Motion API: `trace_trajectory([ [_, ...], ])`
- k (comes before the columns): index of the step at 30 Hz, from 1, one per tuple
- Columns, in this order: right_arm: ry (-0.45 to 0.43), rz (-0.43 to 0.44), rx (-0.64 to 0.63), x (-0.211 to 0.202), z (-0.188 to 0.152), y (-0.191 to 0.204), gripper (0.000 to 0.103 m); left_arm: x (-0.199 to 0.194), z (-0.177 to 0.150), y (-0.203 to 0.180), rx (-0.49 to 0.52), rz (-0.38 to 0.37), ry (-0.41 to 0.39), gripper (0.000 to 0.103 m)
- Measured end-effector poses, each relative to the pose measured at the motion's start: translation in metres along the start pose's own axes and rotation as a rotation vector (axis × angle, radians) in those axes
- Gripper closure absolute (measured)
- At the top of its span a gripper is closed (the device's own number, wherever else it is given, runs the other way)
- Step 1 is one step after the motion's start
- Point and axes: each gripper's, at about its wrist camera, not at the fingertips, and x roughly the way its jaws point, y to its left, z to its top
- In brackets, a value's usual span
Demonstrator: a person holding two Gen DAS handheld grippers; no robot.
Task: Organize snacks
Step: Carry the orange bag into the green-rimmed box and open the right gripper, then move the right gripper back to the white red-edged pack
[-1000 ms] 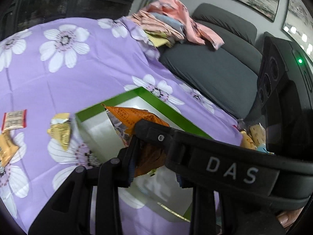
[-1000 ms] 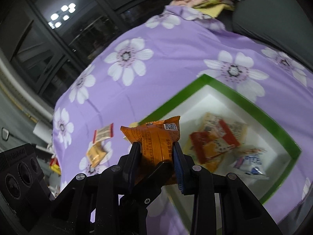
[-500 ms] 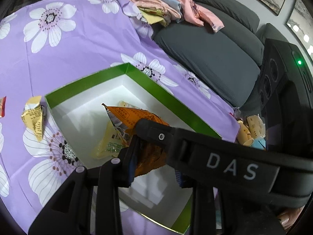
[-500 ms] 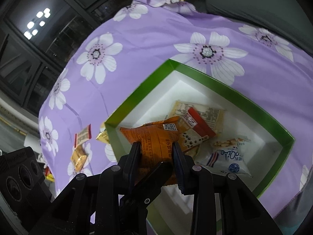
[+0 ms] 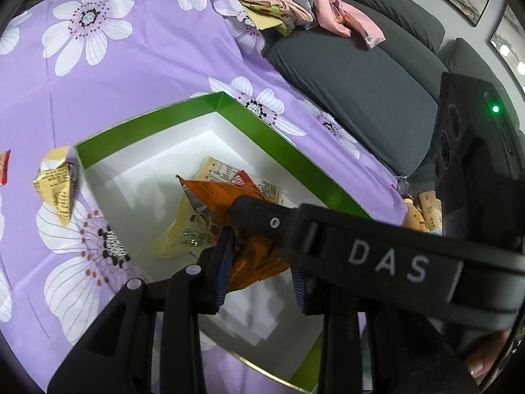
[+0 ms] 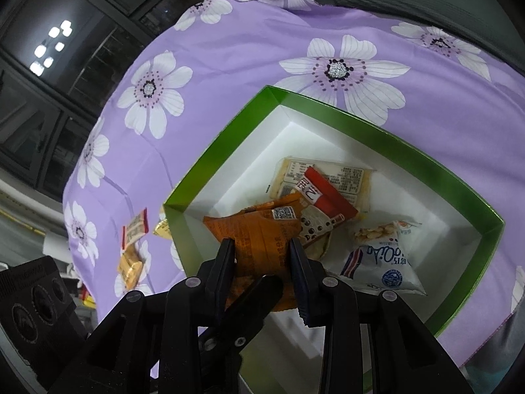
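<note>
Orange crinkled foil snack packet [image 6: 262, 239] sat pinched between the right gripper's [image 6: 262, 259] black fingers [image 6: 226, 262], above the near corner of the green-rimmed white cardboard box [image 6: 387, 134] on the purple flowered worktop cloth [image 6: 229, 46]. Its other end lay between the left gripper's [image 5: 262, 269] fingers [image 5: 223, 269], which had just been spreading slightly; whether they pressed it was unclear. Other packets lay inside the box.

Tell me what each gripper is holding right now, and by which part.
Both are on the same orange snack packet above the green box. The right gripper clamps its lower half. The left gripper, jaws just eased wider, has the packet's lower end between them.
</note>
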Motion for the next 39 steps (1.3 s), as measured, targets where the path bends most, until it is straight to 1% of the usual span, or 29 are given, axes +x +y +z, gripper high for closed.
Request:
trace_trajectory([
  [1,-0.009,-0.002,-0.002,-0.002,0.000,0.001,0.066,-0.005,0.001,0.002,-0.002,0.000,-0.009,0.067],
  [3,-0.037,-0.001,-0.009,-0.006,0.000,0.003,0.063,-0.015,0.001,0.005,-0.013,-0.001,-0.030,0.056],
  [5,-0.065,0.018,-0.013,-0.012,0.000,0.005,0.056,-0.027,0.002,0.010,-0.023,0.000,-0.049,0.050],
  [7,-0.085,0.032,-0.025,-0.016,0.000,0.009,0.052,-0.041,0.001,0.017,-0.035,0.022,-0.070,0.048],
  [9,-0.097,0.022,-0.038,-0.018,0.000,0.013,0.051,-0.055,-0.001,0.026,-0.063,0.045,-0.101,0.040],
  [11,-0.103,0.009,-0.053,-0.018,-0.001,0.018,0.050,-0.069,-0.004,0.037,-0.095,0.051,-0.130,0.038],
  [12,-0.103,0.011,-0.058,-0.018,-0.001,0.020,0.050,-0.076,-0.005,0.043,-0.113,0.058,-0.141,0.033],
  [14,-0.107,0.025,-0.077,-0.018,-0.004,0.026,0.040,-0.094,-0.011,0.059,-0.158,0.091,-0.173,0.025],
  [17,-0.125,0.046,-0.112,-0.018,-0.008,0.038,0.030,-0.119,-0.021,0.078,-0.204,0.137,-0.205,0.021],
  [18,-0.134,0.053,-0.129,-0.018,-0.011,0.045,0.029,-0.125,-0.025,0.084,-0.219,0.153,-0.213,0.019],
  [21,-0.161,0.071,-0.187,-0.015,-0.020,0.064,0.026,-0.150,-0.042,0.108,-0.276,0.201,-0.260,0.015],
  [23,-0.165,0.084,-0.225,-0.009,-0.028,0.079,0.025,-0.162,-0.054,0.124,-0.306,0.235,-0.276,0.015],
  [27,-0.139,0.109,-0.298,0.008,-0.043,0.105,0.025,-0.175,-0.079,0.154,-0.340,0.307,-0.260,0.015],
  [31,-0.139,0.119,-0.355,0.019,-0.058,0.127,0.025,-0.182,-0.110,0.191,-0.393,0.417,-0.238,0.015],
  [33,-0.138,0.121,-0.376,0.024,-0.065,0.135,0.025,-0.183,-0.128,0.213,-0.448,0.429,-0.225,0.015],
  [35,-0.128,0.129,-0.393,0.031,-0.071,0.141,0.025,-0.183,-0.142,0.227,-0.474,0.428,-0.204,0.015],
  [36,-0.120,0.127,-0.399,0.034,-0.074,0.143,0.025,-0.183,-0.149,0.234,-0.493,0.445,-0.188,0.015],
  [39,-0.098,0.113,-0.416,0.043,-0.079,0.147,0.025,-0.185,-0.157,0.244,-0.525,0.468,-0.185,0.015],
])
